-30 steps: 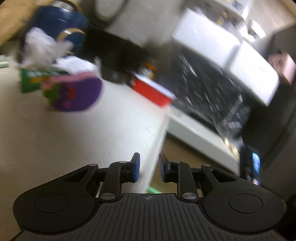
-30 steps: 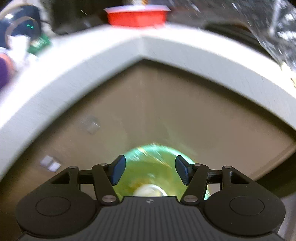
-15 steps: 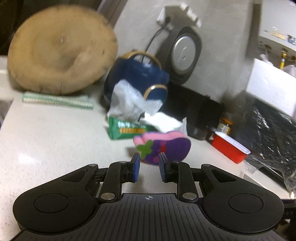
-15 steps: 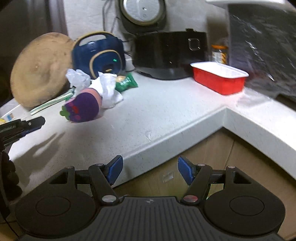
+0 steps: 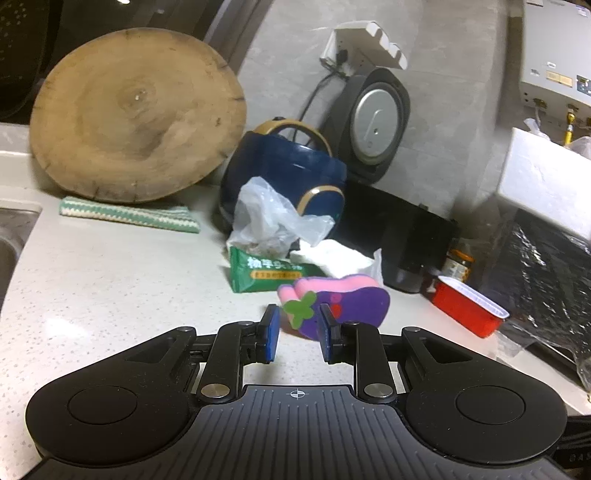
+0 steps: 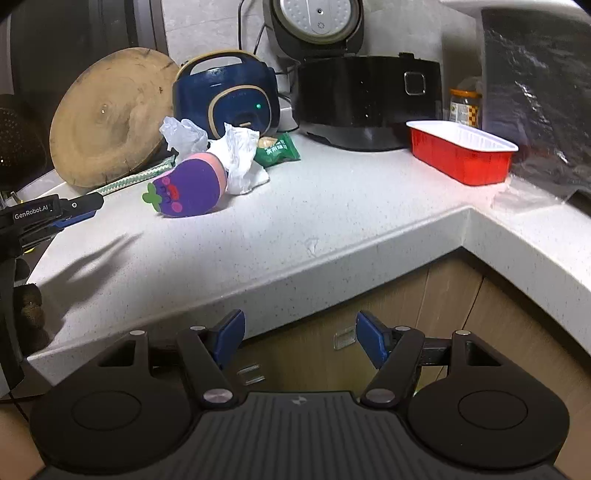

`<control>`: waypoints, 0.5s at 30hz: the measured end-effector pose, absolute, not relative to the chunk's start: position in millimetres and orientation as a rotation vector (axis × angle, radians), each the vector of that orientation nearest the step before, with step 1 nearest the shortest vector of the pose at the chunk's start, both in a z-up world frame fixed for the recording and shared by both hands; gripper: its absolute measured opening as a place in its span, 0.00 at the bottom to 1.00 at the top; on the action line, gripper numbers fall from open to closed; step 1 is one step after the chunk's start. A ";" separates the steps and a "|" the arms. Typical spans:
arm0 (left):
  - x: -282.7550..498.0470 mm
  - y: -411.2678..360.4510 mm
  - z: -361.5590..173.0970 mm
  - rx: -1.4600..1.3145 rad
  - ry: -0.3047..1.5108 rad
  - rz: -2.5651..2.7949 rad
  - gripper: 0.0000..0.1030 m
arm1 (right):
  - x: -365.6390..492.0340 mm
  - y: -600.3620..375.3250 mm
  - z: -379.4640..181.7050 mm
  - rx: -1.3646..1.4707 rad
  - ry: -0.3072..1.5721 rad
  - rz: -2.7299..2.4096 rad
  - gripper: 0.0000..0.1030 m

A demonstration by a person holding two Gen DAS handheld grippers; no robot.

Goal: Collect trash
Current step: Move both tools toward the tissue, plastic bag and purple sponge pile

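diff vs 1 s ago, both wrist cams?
Right gripper rose from over a green bin below the counter edge to face the countertop; its jaws have just been opening, nothing between them. Left gripper swung from the stove side toward the purple sponge, still narrowly open and empty. The trash pile hasn't moved.

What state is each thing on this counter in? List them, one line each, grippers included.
Left gripper: open, empty.
Right gripper: open, empty, jaws just widened.
Rice cooker lid: raised.
Blue appliance: green light on.
Red tray: upright, looks empty.
Plastic bag: crumpled.
Green wrapper: lying flat.
Purple sponge: on its side.
Cutting board: leaning upright.
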State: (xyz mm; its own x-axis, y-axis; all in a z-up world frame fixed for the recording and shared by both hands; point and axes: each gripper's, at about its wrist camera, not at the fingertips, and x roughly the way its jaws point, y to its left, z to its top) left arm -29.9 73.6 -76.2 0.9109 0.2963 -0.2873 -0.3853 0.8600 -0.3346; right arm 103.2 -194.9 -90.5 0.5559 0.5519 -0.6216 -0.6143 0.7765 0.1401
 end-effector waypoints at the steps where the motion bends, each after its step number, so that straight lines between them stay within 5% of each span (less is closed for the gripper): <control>1: -29.5 74.4 -76.5 -0.403 0.236 0.367 0.25 | 102.8 -196.2 -91.2 -0.096 0.702 0.691 0.65; 15: -5.2 55.9 -63.5 -0.410 0.410 0.391 0.25 | 131.6 -209.2 -45.8 -0.052 0.628 0.668 0.66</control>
